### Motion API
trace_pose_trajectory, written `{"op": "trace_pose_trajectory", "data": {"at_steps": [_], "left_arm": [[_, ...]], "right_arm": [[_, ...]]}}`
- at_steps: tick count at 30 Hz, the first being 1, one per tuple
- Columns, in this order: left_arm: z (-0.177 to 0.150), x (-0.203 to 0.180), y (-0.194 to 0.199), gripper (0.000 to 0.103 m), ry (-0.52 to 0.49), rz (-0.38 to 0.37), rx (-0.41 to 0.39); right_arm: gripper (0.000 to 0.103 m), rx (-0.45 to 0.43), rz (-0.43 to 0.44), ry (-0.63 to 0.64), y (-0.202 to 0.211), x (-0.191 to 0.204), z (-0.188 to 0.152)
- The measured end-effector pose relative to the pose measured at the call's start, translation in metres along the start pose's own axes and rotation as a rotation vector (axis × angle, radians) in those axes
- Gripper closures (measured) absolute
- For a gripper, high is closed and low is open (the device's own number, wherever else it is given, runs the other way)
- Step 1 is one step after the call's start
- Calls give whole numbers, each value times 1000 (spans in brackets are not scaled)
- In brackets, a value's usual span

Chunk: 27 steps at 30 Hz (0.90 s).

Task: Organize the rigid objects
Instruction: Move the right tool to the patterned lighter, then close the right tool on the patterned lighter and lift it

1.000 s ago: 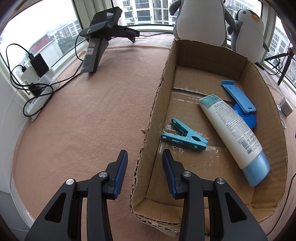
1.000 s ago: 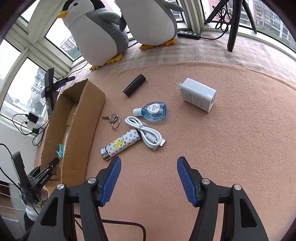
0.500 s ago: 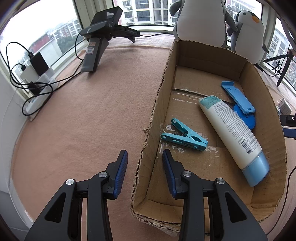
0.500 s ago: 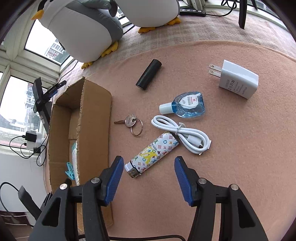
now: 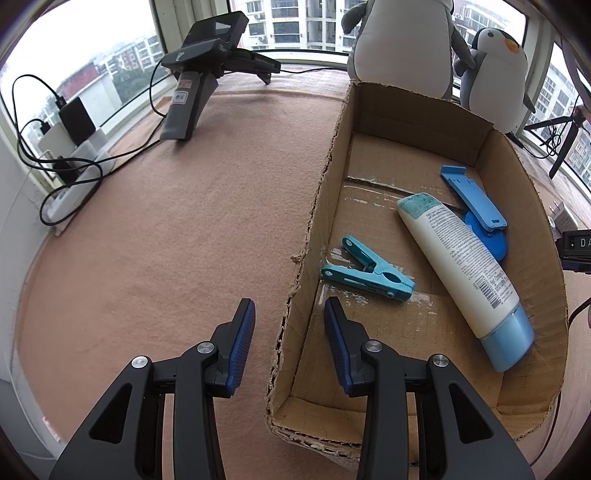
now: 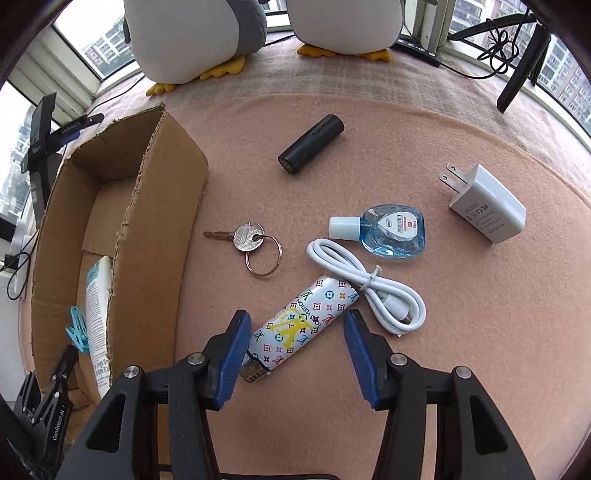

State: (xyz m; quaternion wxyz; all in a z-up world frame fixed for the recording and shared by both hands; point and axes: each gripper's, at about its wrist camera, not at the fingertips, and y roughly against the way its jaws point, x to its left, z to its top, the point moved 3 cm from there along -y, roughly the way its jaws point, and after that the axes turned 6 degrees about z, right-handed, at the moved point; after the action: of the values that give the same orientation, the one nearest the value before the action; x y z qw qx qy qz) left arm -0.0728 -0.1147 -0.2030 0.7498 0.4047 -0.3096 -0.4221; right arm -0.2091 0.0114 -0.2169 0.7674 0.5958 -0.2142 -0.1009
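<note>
My right gripper [image 6: 295, 328] is open, its fingers on either side of a patterned lighter [image 6: 299, 325] lying on the pink cloth. Beyond the lighter lie a white cable [image 6: 373, 284], a key on a ring [image 6: 251, 240], a small blue bottle [image 6: 388, 230], a black cylinder [image 6: 312, 147] and a white charger [image 6: 484, 206]. The cardboard box [image 5: 524, 192] holds a teal clothespin [image 5: 369, 273], a white tube [image 5: 461, 266] and a blue clip [image 5: 472, 199]. My left gripper [image 5: 290, 321] is open and straddles the box's left wall [image 5: 317, 206].
Two plush penguins [image 6: 192, 33] stand at the back by the windows. A black device on a stand [image 5: 199, 74] and a power strip with cables [image 5: 62, 184] sit at the far left. A tripod leg [image 6: 521, 70] stands at the back right.
My right gripper has moved forward and down until the lighter lies between its fingers. The left gripper has stayed in place astride the box wall.
</note>
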Motion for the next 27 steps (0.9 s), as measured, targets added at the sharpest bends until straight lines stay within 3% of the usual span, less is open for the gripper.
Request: {"op": "trace_pose_trajectory", "data": {"at_steps": [4, 8, 14, 21, 27], "left_arm": [[1, 0, 0, 66, 0, 0, 0], [0, 0, 0, 66, 1, 1, 0], [1, 0, 0, 66, 0, 3, 0], [1, -1, 0, 66, -4, 12, -2], [1, -1, 0, 66, -6, 14, -3]], "right_arm": [[70, 11, -29, 70, 3, -2, -7], [81, 20, -5, 82, 7, -12, -12], [82, 14, 3, 136, 11, -15, -24], [82, -21, 91, 72, 19, -20, -37], [82, -78, 110, 76, 39, -18, -41]]}}
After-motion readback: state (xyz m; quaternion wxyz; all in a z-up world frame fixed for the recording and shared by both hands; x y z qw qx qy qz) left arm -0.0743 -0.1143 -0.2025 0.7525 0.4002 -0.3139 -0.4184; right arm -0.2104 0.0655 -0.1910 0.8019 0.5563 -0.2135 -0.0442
